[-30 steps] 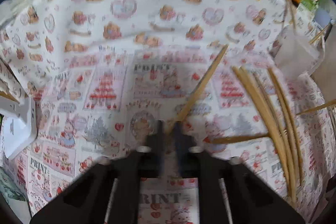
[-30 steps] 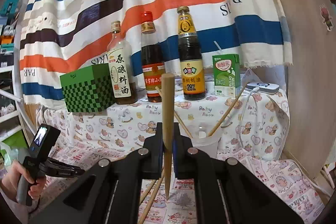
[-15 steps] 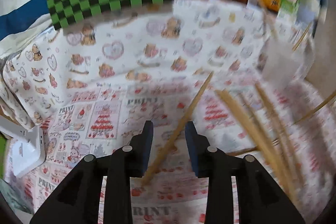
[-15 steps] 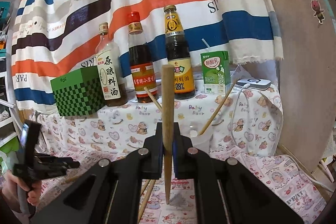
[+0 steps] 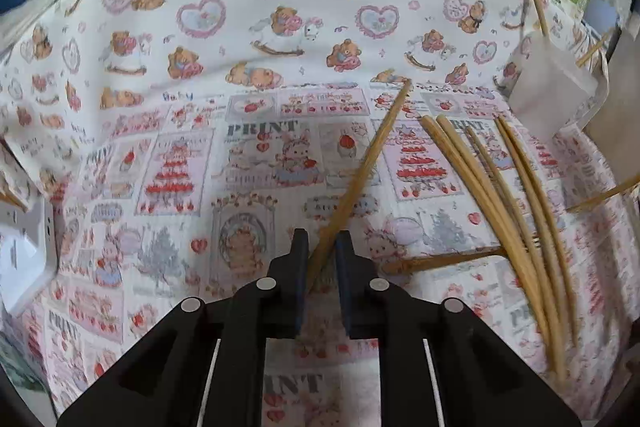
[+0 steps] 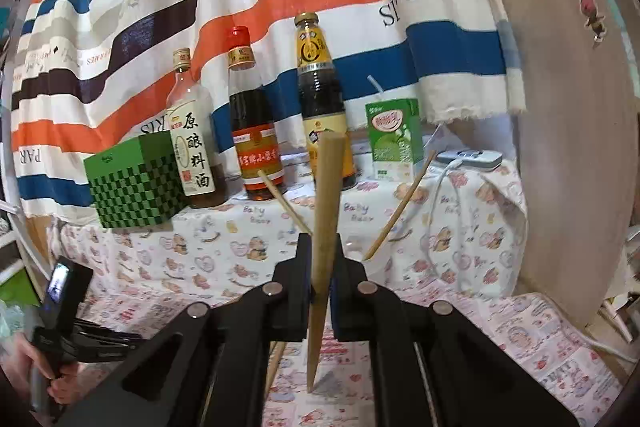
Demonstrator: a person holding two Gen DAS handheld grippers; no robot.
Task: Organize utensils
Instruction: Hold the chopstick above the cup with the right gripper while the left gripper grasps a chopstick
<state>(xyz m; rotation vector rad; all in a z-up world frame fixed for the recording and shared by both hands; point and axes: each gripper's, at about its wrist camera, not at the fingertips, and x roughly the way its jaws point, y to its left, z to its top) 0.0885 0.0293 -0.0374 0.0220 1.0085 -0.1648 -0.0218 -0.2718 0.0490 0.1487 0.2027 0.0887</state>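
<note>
Now: left gripper (image 5: 322,259) jaws spread, straddling lone chopstick (image 5: 362,175) flat on tablecloth (image 5: 168,131); press shut squarely on shaft before lifting. Right gripper (image 6: 320,267) pinches upright chopstick (image 6: 325,227), tip downward. Loose chopsticks (image 5: 496,195) lie just right; translucent cup (image 5: 548,87) beyond likely destination.

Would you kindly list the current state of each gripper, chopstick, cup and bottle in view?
Right gripper: shut on upright chopstick.
Left gripper: open, straddling lying chopstick.
Loose chopsticks: flat on cloth.
Plastic cup: upright, holding chopsticks.
Three sauce bottles: upright, capped.
</note>
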